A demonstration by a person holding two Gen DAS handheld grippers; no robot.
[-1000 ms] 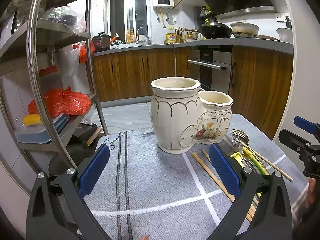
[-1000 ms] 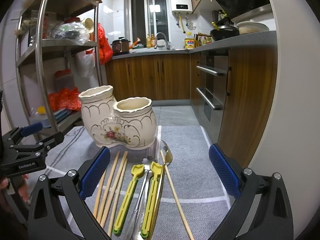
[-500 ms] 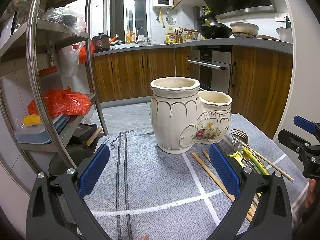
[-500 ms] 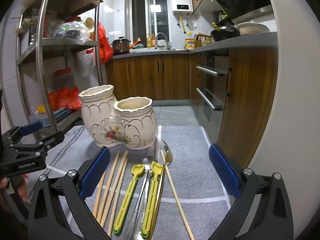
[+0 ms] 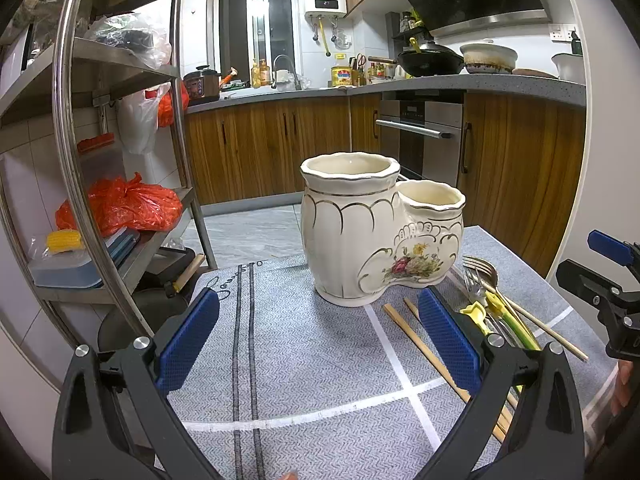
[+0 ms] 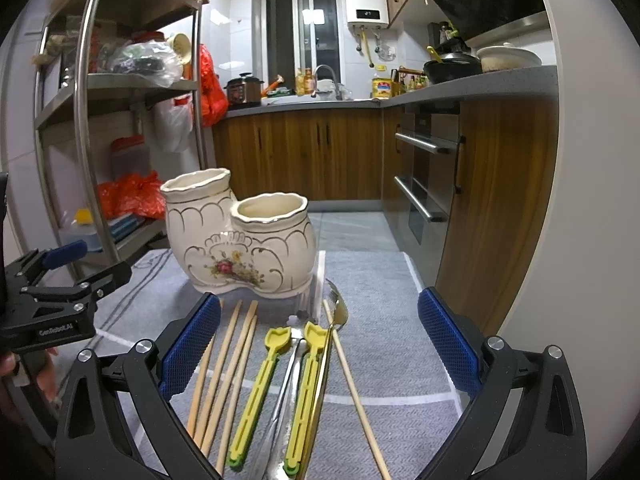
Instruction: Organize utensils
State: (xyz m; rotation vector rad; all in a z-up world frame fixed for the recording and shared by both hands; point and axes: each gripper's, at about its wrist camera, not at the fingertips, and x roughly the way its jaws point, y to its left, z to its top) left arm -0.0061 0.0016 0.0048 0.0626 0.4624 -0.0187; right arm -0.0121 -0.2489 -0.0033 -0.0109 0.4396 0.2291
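Observation:
A cream ceramic two-pot utensil holder [image 5: 376, 232] [image 6: 240, 240] stands on a grey table mat [image 5: 304, 360], both pots showing nothing inside. In front of it lie wooden chopsticks [image 6: 228, 368], two yellow-green handled utensils [image 6: 256, 384], a steel fork [image 5: 474, 284] and a spoon [image 6: 338, 312]. My left gripper [image 5: 318, 340] hovers open over bare mat, left of the utensils. My right gripper [image 6: 318, 344] hangs open above the row of utensils, holding nothing. Each gripper shows at the edge of the other's view.
A steel shelf rack [image 5: 80, 160] with red bags and boxes stands close on the left. Wooden kitchen cabinets [image 6: 320, 152] and an oven [image 6: 424, 184] lie beyond the table. The mat's right edge [image 6: 416, 276] borders a drop to the floor.

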